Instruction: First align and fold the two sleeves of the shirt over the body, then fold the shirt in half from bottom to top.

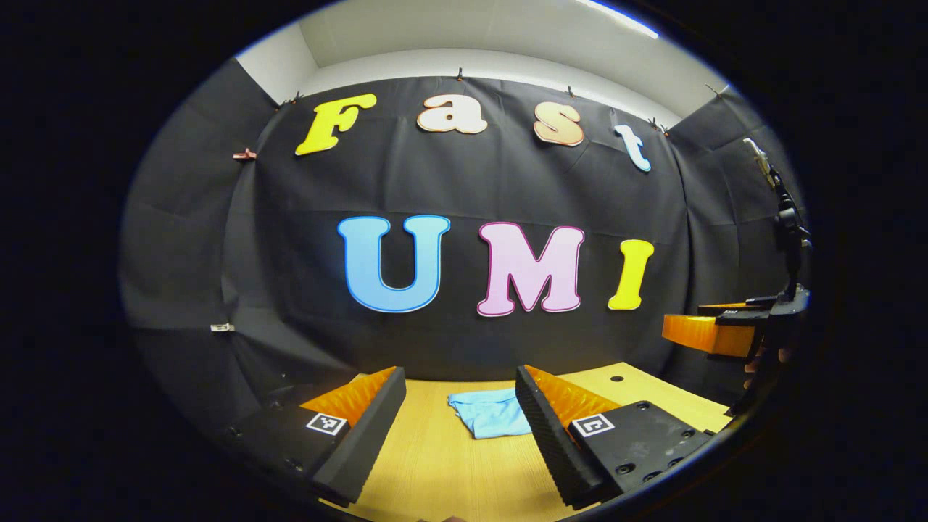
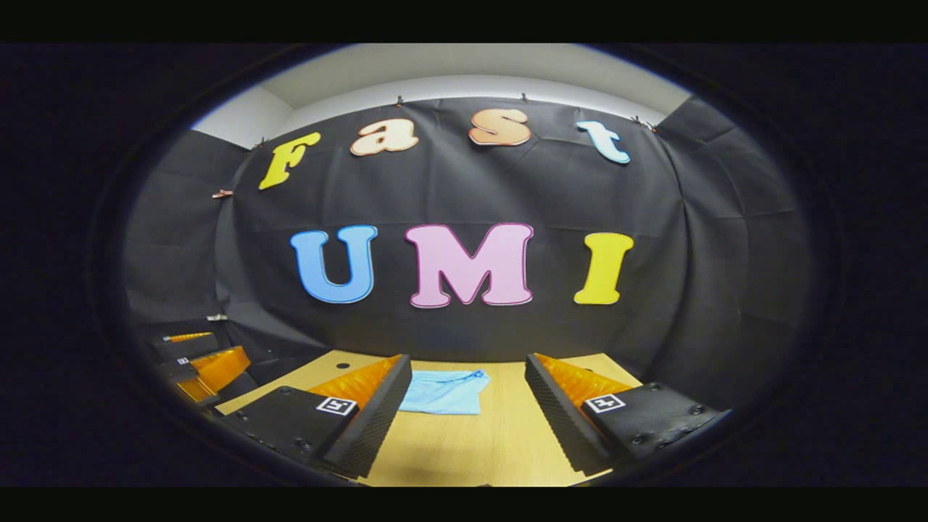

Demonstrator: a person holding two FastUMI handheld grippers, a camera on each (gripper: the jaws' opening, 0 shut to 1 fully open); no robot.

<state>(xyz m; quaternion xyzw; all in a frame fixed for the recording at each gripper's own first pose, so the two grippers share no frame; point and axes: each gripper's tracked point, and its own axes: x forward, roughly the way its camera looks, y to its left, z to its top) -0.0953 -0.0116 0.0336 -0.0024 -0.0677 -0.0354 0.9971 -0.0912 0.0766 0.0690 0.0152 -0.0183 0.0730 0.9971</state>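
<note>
Left gripper view, left claw (image 1: 460,428) spread empty, shirt (image 1: 489,412) ahead on table (image 1: 435,464)

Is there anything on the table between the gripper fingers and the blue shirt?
No. In both views, bare wooden table lies between each open hand-held gripper (left, right) and the blue shirt.
</note>
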